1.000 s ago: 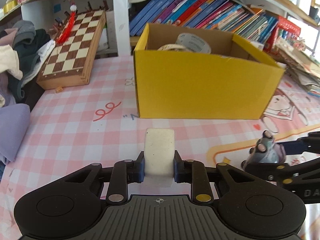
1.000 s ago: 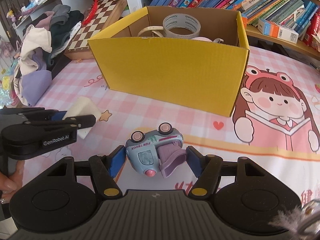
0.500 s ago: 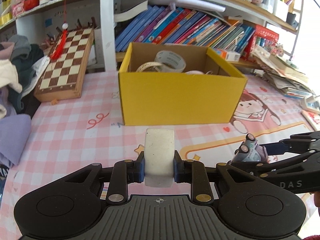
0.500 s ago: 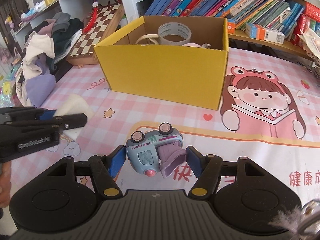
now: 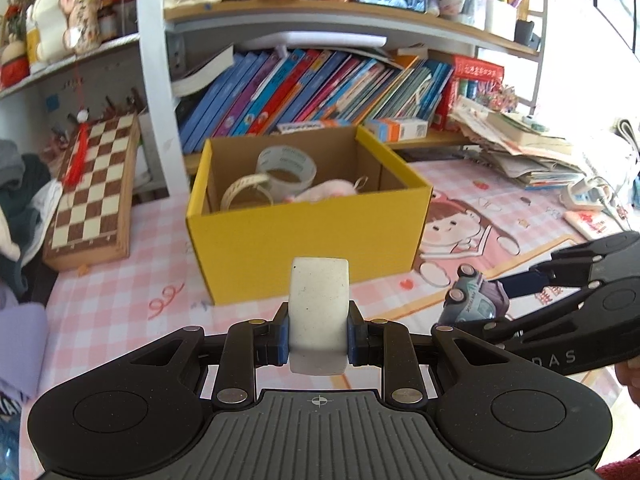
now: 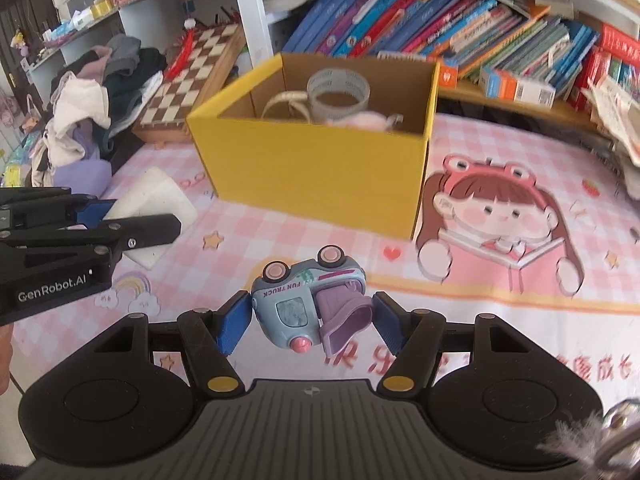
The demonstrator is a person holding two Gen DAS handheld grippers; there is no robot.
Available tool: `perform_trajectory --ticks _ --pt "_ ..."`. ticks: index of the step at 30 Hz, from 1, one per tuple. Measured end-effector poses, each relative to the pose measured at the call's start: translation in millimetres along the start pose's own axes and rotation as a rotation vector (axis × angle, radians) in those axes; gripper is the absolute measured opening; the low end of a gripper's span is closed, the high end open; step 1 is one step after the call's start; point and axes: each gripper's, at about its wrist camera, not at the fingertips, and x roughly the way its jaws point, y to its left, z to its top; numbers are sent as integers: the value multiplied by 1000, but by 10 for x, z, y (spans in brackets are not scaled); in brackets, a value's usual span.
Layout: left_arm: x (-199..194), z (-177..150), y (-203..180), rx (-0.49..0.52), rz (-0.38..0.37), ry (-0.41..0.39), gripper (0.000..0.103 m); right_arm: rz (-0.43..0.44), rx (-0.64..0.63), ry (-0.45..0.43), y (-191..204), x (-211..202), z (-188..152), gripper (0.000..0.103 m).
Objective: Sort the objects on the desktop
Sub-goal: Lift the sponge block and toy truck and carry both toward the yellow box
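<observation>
Nearest in the left wrist view, a white eraser-like block (image 5: 318,316), matte with rounded corners, is clamped upright between the blue-padded fingers of the left gripper (image 5: 318,338). In the right wrist view, a glossy plastic toy truck (image 6: 308,304), pale blue with pink wheels and a purple scoop, is pinched on its side by the right gripper (image 6: 308,320). Both are held above the desk (image 6: 500,320), which is covered by a pink checked cloth printed with a cartoon girl. Farther on, a yellow cardboard box (image 5: 308,236) stands open; a tape roll (image 5: 286,170), a cream ring and something pink and fluffy are seen inside. Far left, a wooden chessboard (image 5: 94,190) leans; slanted books (image 5: 320,88) fill the shelf behind.
</observation>
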Motion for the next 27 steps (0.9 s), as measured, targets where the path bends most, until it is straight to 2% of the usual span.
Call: perform_trajectory --ticks 10,27 --pt "36 259 -1 41 -51 -11 24 -10 -54 -42 -106 -122 313 64" --pt "196 620 48 24 -26 -64 24 16 -100 -84 -283 -127 781 64"
